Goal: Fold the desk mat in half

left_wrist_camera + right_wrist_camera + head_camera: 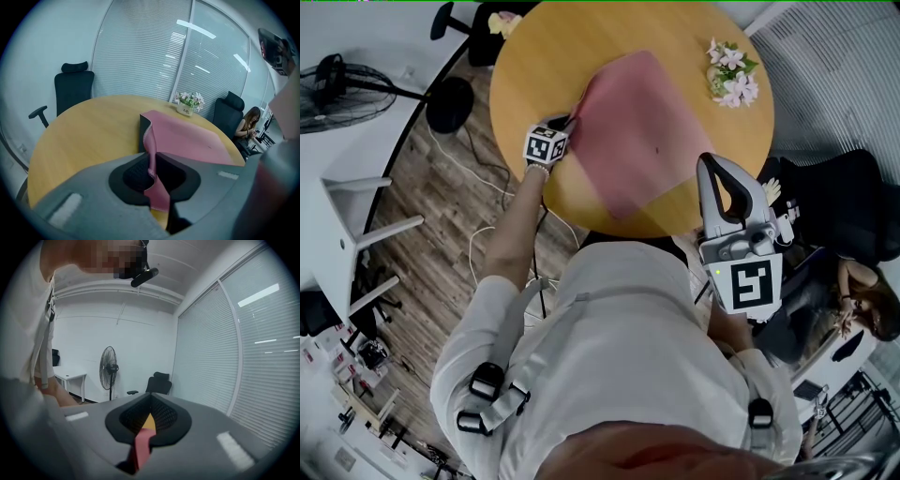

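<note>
Flowerpot (186, 110) label illegible, desk mat (187, 138) gripped

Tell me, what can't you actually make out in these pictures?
Right gripper view: the right gripper hides nearly all of the table with its own body. Of the desk mat, only a thin pink strip shows between its jaws.
Head view: that gripper's body covers its jaws, so where they meet the mat is unseen.
Left gripper view: the print on the flower pot is too small to read. The left gripper hides the mat's near edge.
</note>
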Motion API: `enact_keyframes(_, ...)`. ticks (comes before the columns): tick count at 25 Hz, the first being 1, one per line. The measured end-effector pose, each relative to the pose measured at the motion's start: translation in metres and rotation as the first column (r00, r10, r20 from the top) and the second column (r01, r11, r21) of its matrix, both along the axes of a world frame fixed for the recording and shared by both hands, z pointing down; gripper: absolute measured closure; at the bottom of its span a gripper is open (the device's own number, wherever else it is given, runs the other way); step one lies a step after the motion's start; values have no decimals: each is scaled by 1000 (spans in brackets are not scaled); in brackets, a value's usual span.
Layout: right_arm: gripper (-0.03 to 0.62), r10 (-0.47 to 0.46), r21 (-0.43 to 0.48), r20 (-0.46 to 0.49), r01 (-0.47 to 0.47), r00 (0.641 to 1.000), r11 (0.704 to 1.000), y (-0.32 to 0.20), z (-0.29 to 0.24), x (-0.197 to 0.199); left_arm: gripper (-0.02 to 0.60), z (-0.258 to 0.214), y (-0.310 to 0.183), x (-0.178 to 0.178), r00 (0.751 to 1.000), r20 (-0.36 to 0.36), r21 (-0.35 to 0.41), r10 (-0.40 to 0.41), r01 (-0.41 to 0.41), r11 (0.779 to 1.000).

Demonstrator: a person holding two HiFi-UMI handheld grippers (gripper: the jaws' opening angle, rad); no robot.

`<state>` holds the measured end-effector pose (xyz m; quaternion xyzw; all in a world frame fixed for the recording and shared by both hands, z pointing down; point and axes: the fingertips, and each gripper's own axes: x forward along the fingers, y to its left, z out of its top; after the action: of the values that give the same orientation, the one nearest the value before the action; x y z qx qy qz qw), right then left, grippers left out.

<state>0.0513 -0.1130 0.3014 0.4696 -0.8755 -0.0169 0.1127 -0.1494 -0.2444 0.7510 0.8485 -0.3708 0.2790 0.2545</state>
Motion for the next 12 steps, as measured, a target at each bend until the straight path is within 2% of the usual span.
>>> enact_keyframes(12,589,2,10,10,-2,1000,1000,7,-4,-3,535,-19,22,22,998,-25,34,57,-56,998)
